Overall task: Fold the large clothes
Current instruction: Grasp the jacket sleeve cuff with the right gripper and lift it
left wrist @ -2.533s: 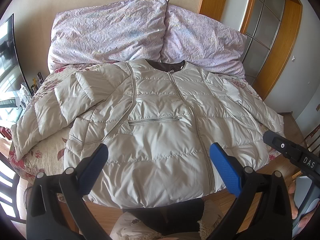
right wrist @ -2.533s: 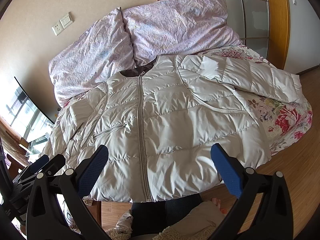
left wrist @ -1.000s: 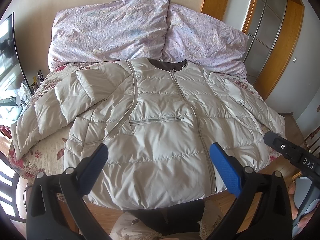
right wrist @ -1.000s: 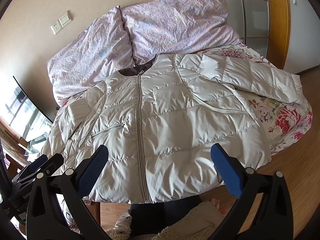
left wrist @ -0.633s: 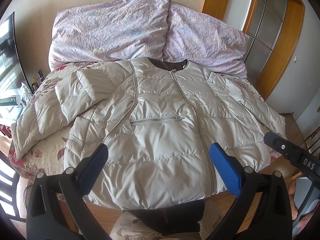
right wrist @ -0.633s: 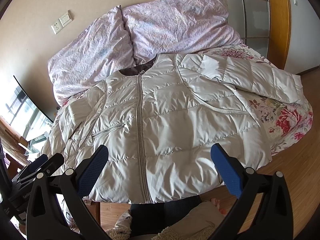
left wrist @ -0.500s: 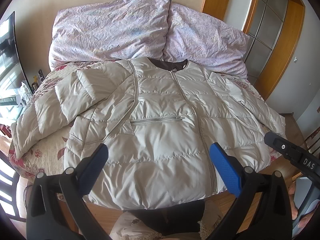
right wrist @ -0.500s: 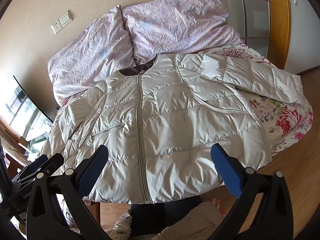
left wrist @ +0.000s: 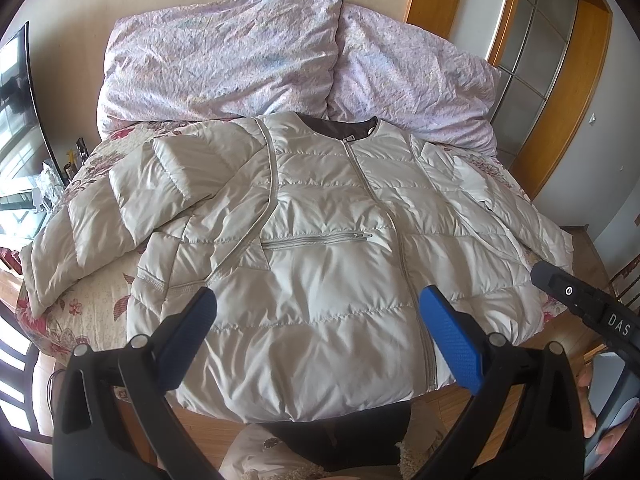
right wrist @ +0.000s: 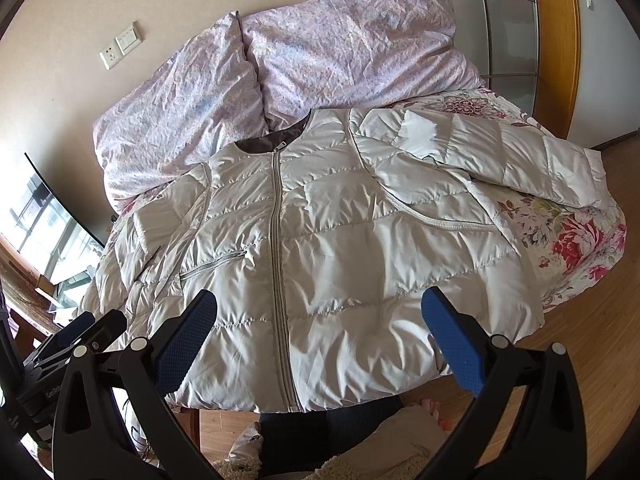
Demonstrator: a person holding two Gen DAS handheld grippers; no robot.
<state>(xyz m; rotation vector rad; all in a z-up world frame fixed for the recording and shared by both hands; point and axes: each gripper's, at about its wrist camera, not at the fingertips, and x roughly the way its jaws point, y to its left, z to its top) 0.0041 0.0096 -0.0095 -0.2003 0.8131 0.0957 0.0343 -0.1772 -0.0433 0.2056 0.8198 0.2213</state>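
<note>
The pale quilted zip-front puffer jacket [left wrist: 320,264] lies flat, front up, on the floral-sheeted bed [right wrist: 576,240], both sleeves spread out: no fold is made yet. The left hand-held gripper [left wrist: 318,334] and right hand-held gripper [right wrist: 320,336] hover spread and empty near the hem, which seems to overhang the bed's near edge. Lilac pillows [left wrist: 224,52] crowd the collar end.

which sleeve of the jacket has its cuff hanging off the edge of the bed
The sleeve on the person's left: its cuff droops past the mattress edge. The other sleeve lies fully on the floral bedspread.
</note>
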